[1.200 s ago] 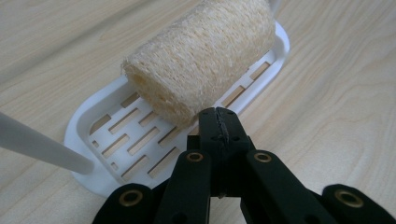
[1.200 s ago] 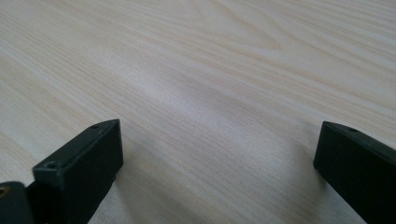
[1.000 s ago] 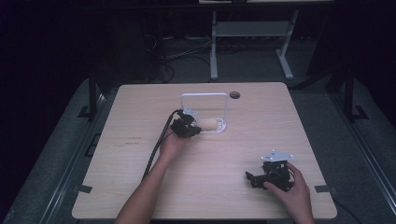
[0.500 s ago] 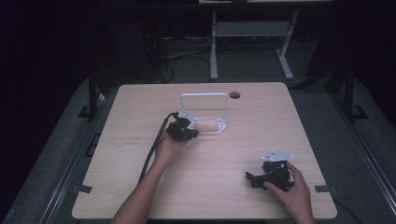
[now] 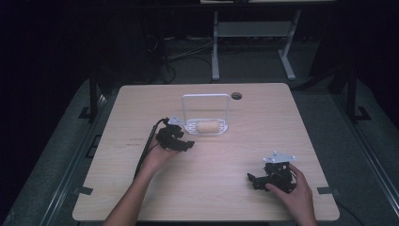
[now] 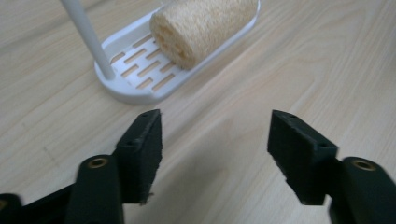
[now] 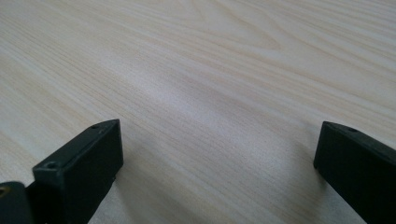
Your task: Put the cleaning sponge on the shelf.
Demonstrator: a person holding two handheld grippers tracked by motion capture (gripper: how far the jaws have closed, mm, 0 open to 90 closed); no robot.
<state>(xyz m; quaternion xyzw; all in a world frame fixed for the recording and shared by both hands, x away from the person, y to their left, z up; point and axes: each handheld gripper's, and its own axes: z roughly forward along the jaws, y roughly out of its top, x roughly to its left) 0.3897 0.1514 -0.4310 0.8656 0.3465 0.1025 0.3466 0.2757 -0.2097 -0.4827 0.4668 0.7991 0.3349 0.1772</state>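
On the wooden tabletop (image 5: 226, 188), toward the far middle, sits a white slotted rack (image 5: 205, 127) with a tall loop handle; a tan loofah sponge (image 5: 207, 126) lies on its side in the rack's tray. Left claw (image 5: 187, 145) sits just short of the rack's near-left corner, jaws apart with bare wood between them, having just been opening; nothing between them. Left gripper view has the rack (image 6: 140, 88) and sponge (image 6: 201, 25) ahead of the jaws, no contact. Right claw (image 5: 254, 180) rests low over the near-right tabletop, well apart from the rack, jaws wide apart and empty. Small round hole (image 5: 236, 96) near the far edge, right of the rack.
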